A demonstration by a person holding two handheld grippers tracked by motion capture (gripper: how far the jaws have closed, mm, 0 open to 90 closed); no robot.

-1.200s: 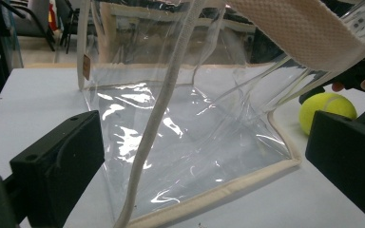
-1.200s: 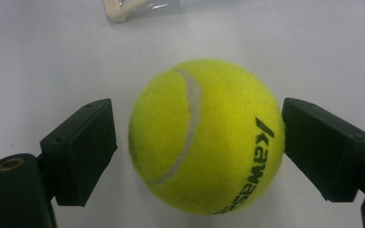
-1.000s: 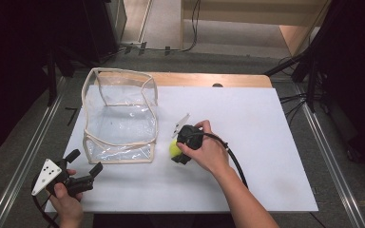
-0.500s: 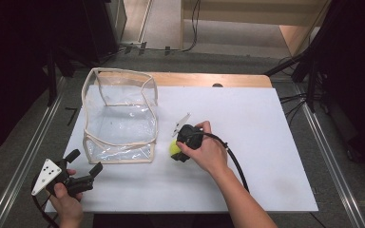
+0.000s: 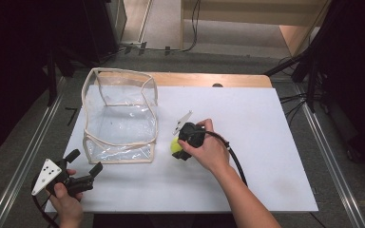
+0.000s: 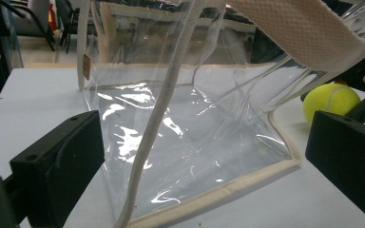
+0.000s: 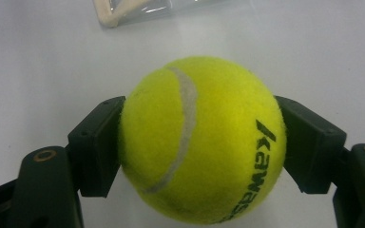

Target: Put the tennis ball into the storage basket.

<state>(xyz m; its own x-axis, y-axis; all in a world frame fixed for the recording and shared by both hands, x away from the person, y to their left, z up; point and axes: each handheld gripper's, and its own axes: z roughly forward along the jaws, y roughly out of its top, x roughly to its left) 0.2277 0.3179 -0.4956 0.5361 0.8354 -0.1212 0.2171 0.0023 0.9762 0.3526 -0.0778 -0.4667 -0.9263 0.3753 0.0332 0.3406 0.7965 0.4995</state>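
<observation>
From above, your right hand (image 5: 208, 151) lies over the right gripper (image 5: 177, 148), forearm coming in from the bottom edge and angling up and left, wrist bent so the gripper tips down toward the table (image 5: 266, 142). The ball (image 5: 175, 146) sits at its tip, on the white sheet, just right of the bag (image 5: 119, 116). Your left hand (image 5: 66, 199) holds the left gripper (image 5: 86, 162) low at the near left corner, aimed up and right at the bag's near corner, with the jaws spread and nothing between them. The two grippers are well apart.

Along the left gripper (image 6: 204, 156), both black jaws stand wide at the picture's edges. The bag (image 6: 195, 133) stands just ahead of them, clear and cream-edged, one seam running down between the jaws without touching either. Beyond the right-hand jaw the ball (image 6: 331, 100) shows, with your other gripper dark against it.

Along the right gripper (image 7: 199, 147), the jaws have just closed in and now clamp the ball (image 7: 202, 142), one pad pressed on each side. The ball's white seam curves down its left half and black lettering runs on its right. A corner of the bag (image 7: 119, 12) lies ahead, beyond the ball, apart from it.
</observation>
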